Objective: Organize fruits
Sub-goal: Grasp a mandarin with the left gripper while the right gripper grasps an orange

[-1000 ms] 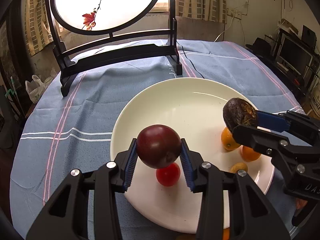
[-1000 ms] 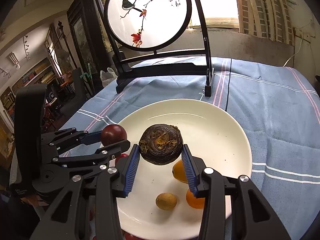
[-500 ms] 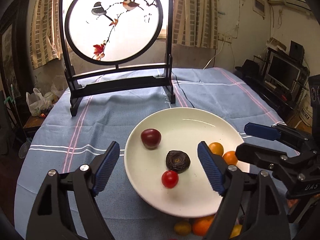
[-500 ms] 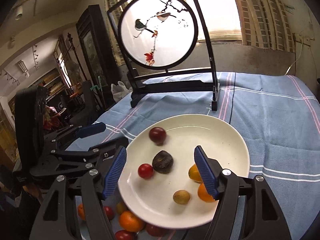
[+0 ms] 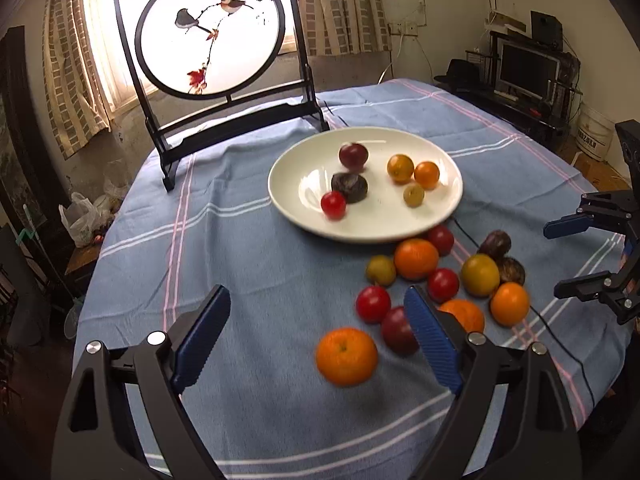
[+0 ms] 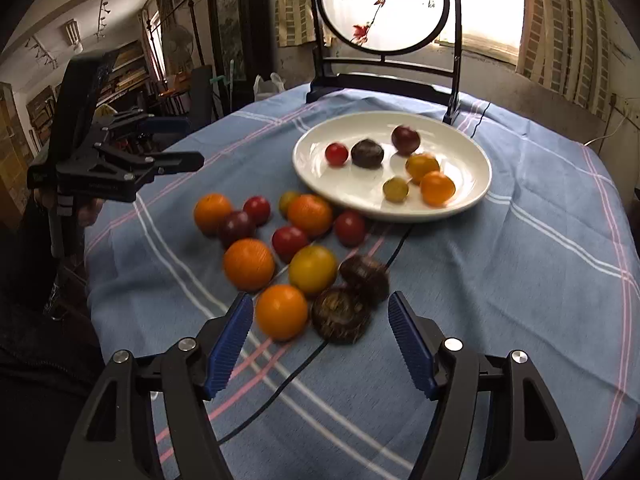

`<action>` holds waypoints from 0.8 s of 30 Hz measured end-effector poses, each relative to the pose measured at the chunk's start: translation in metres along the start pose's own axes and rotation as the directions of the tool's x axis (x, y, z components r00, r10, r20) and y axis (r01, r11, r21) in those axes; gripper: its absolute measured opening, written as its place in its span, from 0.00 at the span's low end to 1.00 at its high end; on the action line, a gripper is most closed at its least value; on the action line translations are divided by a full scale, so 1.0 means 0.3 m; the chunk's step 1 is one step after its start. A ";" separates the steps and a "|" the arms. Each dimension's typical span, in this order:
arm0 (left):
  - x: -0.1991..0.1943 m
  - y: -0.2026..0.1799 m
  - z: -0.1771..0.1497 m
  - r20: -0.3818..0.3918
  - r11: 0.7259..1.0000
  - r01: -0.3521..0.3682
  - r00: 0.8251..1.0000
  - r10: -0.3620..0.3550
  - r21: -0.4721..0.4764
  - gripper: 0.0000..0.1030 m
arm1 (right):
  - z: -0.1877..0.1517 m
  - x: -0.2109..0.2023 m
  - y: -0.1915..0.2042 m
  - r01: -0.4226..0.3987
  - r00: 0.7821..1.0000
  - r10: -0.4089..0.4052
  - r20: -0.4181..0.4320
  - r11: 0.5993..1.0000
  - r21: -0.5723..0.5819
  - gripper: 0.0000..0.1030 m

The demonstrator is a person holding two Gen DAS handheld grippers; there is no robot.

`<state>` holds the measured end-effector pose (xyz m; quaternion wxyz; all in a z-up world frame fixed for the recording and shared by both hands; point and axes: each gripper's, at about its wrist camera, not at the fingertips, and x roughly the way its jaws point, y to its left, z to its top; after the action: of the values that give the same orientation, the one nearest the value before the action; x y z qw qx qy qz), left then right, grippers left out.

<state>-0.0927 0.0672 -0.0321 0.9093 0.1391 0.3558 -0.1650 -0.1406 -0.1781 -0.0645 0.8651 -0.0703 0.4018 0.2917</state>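
The plate (image 5: 448, 204) sits on the surface (image 5: 256, 264), near its far edge. Six fruits lie in the plate. The round screen on its stand (image 5: 212, 36) stands behind the plate, at the far edge of the surface. A heap of fruits (image 5: 436, 280) lies on the surface just in front of the plate, some touching each other. One big round fruit (image 5: 346, 356) lies alone, nearest the front edge. A thin cable (image 6: 288, 380) runs across the surface under the heap.
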 end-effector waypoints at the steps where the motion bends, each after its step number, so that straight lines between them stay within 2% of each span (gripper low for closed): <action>1: 0.002 0.001 -0.027 -0.019 1.000 0.015 1.000 -0.015 -0.006 0.84 | -0.014 0.007 0.017 -0.009 1.000 0.009 -0.010 1.000 -0.004 0.68; 4: 0.013 -0.011 -0.093 -0.060 0.999 0.036 0.998 -0.036 0.002 0.84 | -0.027 0.036 0.065 -0.037 0.999 0.036 -0.032 0.999 -0.023 0.68; 8: 0.042 -0.027 -0.137 -0.091 0.998 0.056 0.994 -0.054 0.021 0.84 | 0.001 0.097 0.095 -0.026 0.997 0.023 -0.072 0.999 -0.045 0.52; 10: 0.057 -0.028 -0.144 -0.101 0.998 0.067 0.993 -0.064 0.022 0.84 | 0.017 0.125 0.104 0.025 0.997 -0.030 -0.071 0.997 -0.069 0.48; 14: 0.096 -0.028 -0.136 -0.118 0.997 0.072 0.991 -0.069 0.019 0.83 | 0.034 0.161 0.096 0.050 0.995 -0.056 -0.080 0.997 -0.066 0.36; 19: 0.135 -0.035 -0.121 -0.121 0.997 0.079 0.990 -0.075 0.024 0.83 | 0.026 0.130 0.084 0.024 0.996 -0.028 -0.080 0.999 -0.047 0.36; 21: 0.151 -0.036 -0.121 -0.132 0.995 0.097 0.987 -0.092 0.027 0.78 | 0.023 0.109 0.076 0.032 0.997 -0.035 -0.071 0.998 -0.045 0.36; 23: 0.169 -0.034 -0.126 -0.149 0.992 0.123 0.982 -0.119 0.024 0.64 | 0.021 0.093 0.060 0.021 0.998 -0.022 -0.067 1.000 -0.023 0.36; 24: 0.178 -0.031 -0.129 -0.158 0.990 0.137 0.978 -0.133 0.019 0.62 | 0.020 0.087 0.054 0.017 0.998 -0.018 -0.065 1.000 -0.015 0.36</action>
<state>-0.0828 0.0623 -0.0976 0.8631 0.1407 0.4323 -0.2202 -0.1326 -0.1509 -0.0780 0.8537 -0.0896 0.4269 0.2846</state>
